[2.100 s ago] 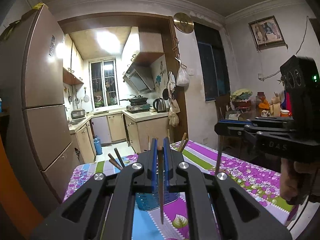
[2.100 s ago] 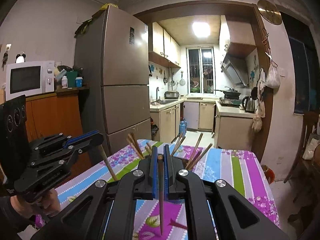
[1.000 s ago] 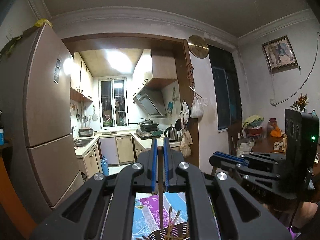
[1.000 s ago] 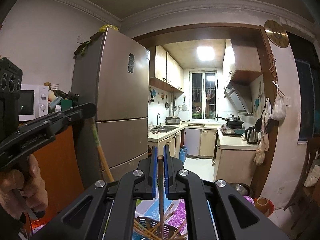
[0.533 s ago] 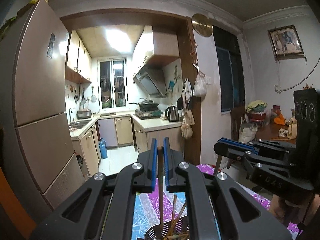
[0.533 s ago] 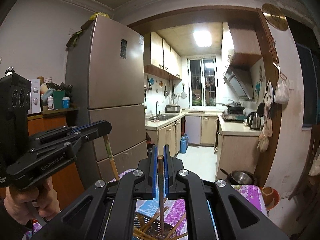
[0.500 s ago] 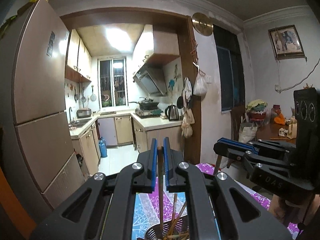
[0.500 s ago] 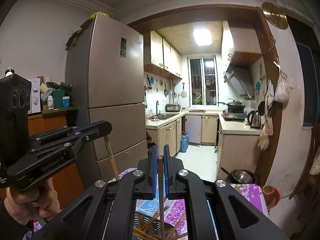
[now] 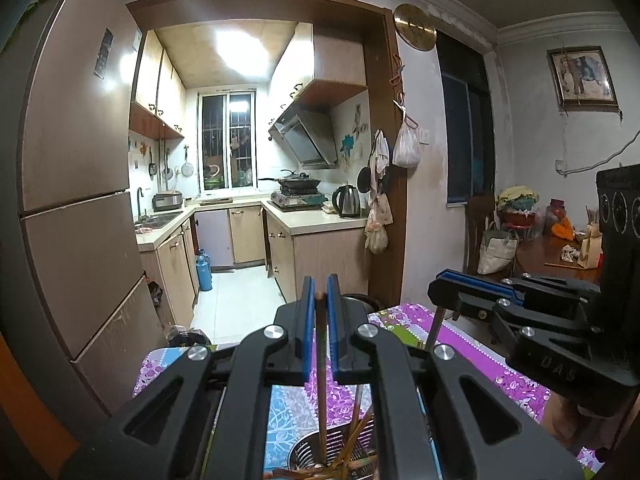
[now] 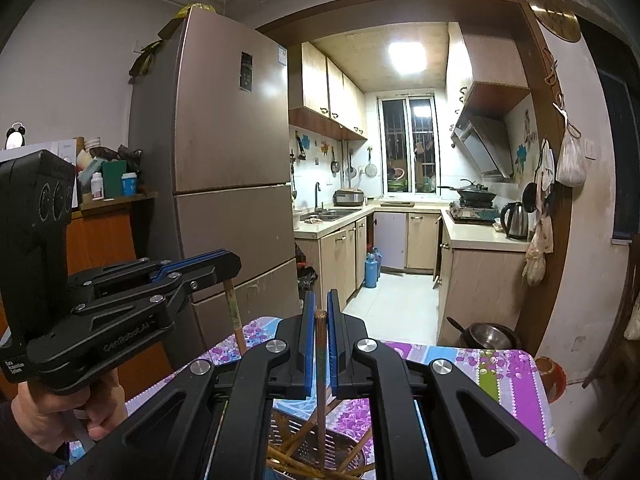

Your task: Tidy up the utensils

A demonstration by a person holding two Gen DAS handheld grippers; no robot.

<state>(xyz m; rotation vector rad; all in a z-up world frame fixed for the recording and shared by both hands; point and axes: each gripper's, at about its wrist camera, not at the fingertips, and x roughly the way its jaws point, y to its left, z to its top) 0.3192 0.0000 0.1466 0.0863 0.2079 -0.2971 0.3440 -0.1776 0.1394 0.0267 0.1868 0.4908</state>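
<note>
Both grippers sit lower now than a sec ago, so more of the table shows & less ceiling.

Left gripper [image 9: 319, 300] has its blue pads squeezed tight on one brown chopstick [image 9: 321, 368]. This stick stands almost straight up, long way running 12 to 6 o'clock. Its low tip goes down into the round metal basket [image 9: 308, 450] at 6 o'clock in the left view. More sticks lean in that basket, tops tipped toward 1 o'clock.

Right gripper [image 10: 319, 312] pinches a second chopstick [image 10: 321, 384] the same way, upright, tip down in the same basket [image 10: 296, 436]. Other sticks there fan out to 10 & 2 o'clock.

In the right view the left gripper shows at 9 o'clock w/ a hand [image 10: 60, 412] under it. Its stick hangs down w/ open air around it. Both grippers are side by side, near but apart.

Basket rests on a table [image 9: 472, 344] w/ a purple flower & stripe cloth. Table's far edge is at 12 o'clock, floor past it. Big fridge [image 10: 228, 160] stands at 10 o'clock, kitchen at 12 o'clock, metal bowl [image 10: 486, 336] low at 3 o'clock.
</note>
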